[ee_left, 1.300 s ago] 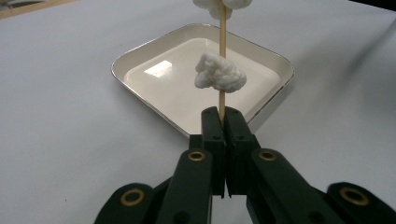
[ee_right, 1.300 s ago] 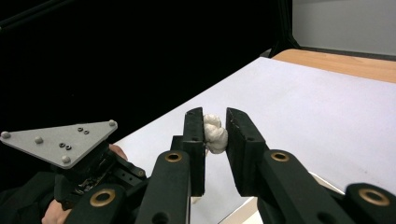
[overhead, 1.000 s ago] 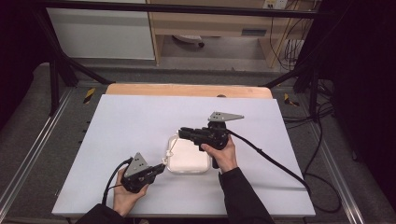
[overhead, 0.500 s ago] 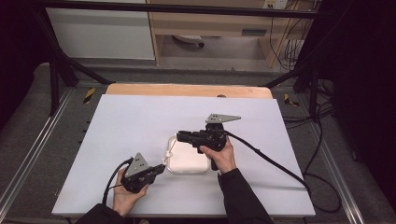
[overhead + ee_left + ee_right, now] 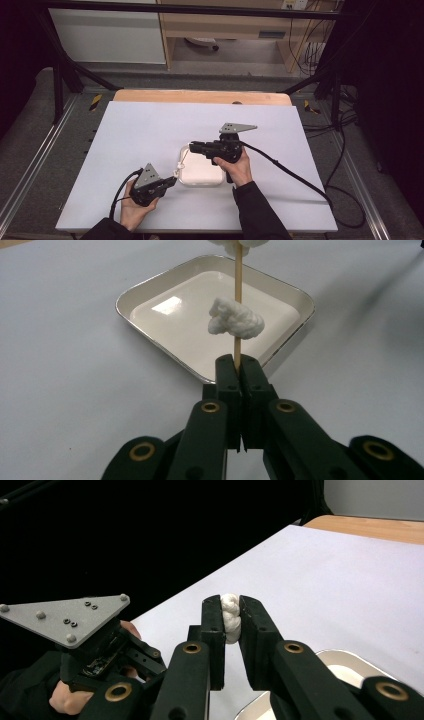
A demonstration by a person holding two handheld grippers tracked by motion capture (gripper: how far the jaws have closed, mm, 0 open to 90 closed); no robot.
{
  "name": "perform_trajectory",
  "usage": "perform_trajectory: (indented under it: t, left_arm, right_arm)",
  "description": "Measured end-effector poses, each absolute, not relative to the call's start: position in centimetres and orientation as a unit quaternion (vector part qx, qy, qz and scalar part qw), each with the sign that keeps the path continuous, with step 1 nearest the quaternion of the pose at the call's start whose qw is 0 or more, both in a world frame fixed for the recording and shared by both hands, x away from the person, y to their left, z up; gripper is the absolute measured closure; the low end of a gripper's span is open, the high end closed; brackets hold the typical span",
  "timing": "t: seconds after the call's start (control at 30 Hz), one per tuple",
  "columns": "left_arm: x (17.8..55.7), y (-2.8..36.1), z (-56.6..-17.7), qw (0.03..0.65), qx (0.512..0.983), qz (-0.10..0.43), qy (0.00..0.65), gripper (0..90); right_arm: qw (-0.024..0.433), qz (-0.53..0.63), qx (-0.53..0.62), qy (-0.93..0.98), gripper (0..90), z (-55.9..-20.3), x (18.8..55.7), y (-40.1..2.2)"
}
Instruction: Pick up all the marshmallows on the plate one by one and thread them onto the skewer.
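Observation:
A thin wooden skewer (image 5: pixel 238 287) stands up from my left gripper (image 5: pixel 238 365), whose jaws are shut on its lower end. A white fluffy lump (image 5: pixel 236 322) is threaded on the skewer above a white square tray (image 5: pixel 150 290). A second white lump (image 5: pixel 230 615) sits at the skewer's upper end, and my right gripper (image 5: pixel 230 605) is shut on it. In the high view the left gripper (image 5: pixel 172 181) is at the tray's (image 5: pixel 205 172) near left corner. The right gripper (image 5: pixel 192 146) hovers over the tray's far edge, with the skewer (image 5: pixel 181 164) slanting between them.
The tray lies on a large white board (image 5: pixel 150 125) with a wooden strip (image 5: pixel 200 96) along its far edge. The right gripper's black cable (image 5: pixel 290 172) trails off to the right across the board. Metal rails (image 5: pixel 30 170) flank the table.

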State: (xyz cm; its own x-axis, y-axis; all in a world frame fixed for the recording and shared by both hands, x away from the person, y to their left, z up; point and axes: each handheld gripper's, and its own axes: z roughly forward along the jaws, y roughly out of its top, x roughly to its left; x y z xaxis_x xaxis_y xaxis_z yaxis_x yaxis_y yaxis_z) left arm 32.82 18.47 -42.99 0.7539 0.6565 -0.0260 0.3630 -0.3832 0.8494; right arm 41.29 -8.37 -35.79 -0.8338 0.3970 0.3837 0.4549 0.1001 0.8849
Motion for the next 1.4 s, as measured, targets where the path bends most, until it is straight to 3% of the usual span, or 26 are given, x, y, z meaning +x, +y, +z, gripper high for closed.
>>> perform_trajectory:
  t: [0.17, 1.4]
  left_arm:
    - [32.8, 18.2, -43.2, 0.462, 0.821, 0.158, 0.297, 88.8]
    - [32.5, 18.2, -43.2, 0.473, 0.809, 0.179, 0.3, 88.9]
  right_arm:
    - [0.012, -0.617, -0.292, -0.731, 82.6, -35.2, 41.4, -8.9]
    - [0.051, -0.611, -0.274, -0.741, 84.5, -36.4, 41.0, -8.1]
